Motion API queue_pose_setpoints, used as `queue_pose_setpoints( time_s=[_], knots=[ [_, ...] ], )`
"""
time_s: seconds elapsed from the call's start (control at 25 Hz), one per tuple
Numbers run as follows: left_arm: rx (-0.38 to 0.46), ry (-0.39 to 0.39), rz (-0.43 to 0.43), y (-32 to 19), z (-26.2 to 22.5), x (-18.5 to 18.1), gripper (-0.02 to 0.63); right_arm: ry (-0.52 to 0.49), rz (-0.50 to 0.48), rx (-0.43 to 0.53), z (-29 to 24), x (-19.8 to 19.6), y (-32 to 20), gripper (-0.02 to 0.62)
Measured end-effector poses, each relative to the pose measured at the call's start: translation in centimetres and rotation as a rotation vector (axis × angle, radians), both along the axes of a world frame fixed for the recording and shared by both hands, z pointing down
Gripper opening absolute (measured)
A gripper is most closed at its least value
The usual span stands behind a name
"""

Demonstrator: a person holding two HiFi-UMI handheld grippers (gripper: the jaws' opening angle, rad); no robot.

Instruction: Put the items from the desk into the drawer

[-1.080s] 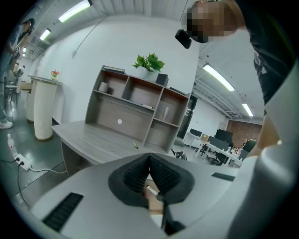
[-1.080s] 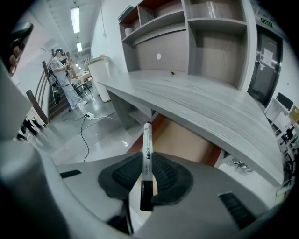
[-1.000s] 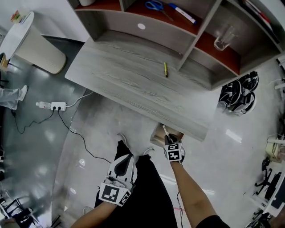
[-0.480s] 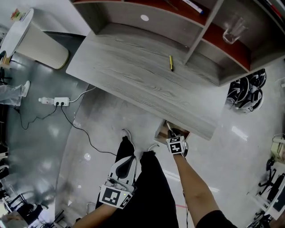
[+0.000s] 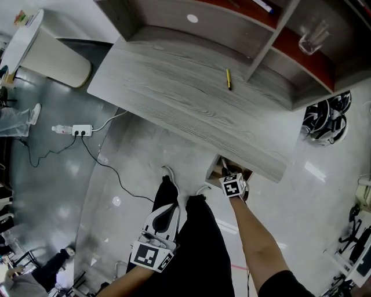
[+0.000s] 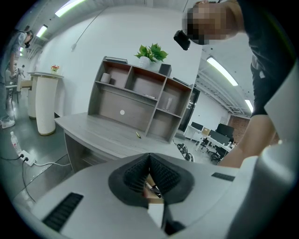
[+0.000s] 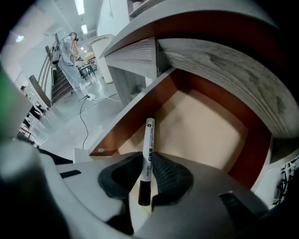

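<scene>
A white marker with a black cap sticks out of my right gripper, which is shut on it. The marker points into the open drawer, whose beige bottom lies bare below it. In the head view the right gripper reaches under the desk's front edge at the drawer. A yellow pen lies on the grey desk top near the shelf unit. My left gripper hangs low beside the person's leg, its pads closed together with nothing between them.
The shelf unit at the back of the desk holds a glass and another marker. A white round stand and a power strip are on the floor at the left. Black-and-white gear lies at the right.
My right gripper has moved forward with the marker, going further under the desk edge over the drawer. The left gripper has stayed by the leg.
</scene>
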State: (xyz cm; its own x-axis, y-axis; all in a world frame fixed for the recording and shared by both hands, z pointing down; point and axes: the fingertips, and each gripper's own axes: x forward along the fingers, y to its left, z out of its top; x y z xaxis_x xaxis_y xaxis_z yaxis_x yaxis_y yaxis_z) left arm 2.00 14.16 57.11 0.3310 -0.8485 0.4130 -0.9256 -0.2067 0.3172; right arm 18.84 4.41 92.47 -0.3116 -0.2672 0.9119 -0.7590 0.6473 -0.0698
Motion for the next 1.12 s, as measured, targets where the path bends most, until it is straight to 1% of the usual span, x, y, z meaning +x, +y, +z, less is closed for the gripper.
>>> queue_pose_setpoints(
  time_s=[0.16,0.28,0.56,0.76,0.92,1.12],
  knots=[
    [0.001,-0.001,-0.014,-0.1,0.2,-0.5,0.014,0.012,-0.018,-0.003,0.8,0.1,-0.4,0.080],
    [-0.003,-0.005,-0.024,0.2,0.3,-0.9,0.014,0.018,-0.036,-0.024,1.1,-0.1,-0.1,0.080],
    [0.011,-0.002,-0.042,0.2,-0.5,-1.4,0.014,0.007,-0.048,-0.032,0.3,-0.3,0.4,0.098],
    [0.028,0.008,-0.041,-0.1,-0.9,-1.1,0.014,-0.022,-0.005,-0.013,-1.1,-0.2,1.1,0.100],
    [0.055,0.002,-0.013,-0.5,-1.9,-0.3,0.014,-0.062,0.032,0.019,-2.6,0.7,1.6,0.100],
    [0.069,0.010,-0.012,-0.9,-2.8,-0.9,0.014,-0.096,0.061,0.048,-6.9,0.8,2.0,0.100]
  ],
)
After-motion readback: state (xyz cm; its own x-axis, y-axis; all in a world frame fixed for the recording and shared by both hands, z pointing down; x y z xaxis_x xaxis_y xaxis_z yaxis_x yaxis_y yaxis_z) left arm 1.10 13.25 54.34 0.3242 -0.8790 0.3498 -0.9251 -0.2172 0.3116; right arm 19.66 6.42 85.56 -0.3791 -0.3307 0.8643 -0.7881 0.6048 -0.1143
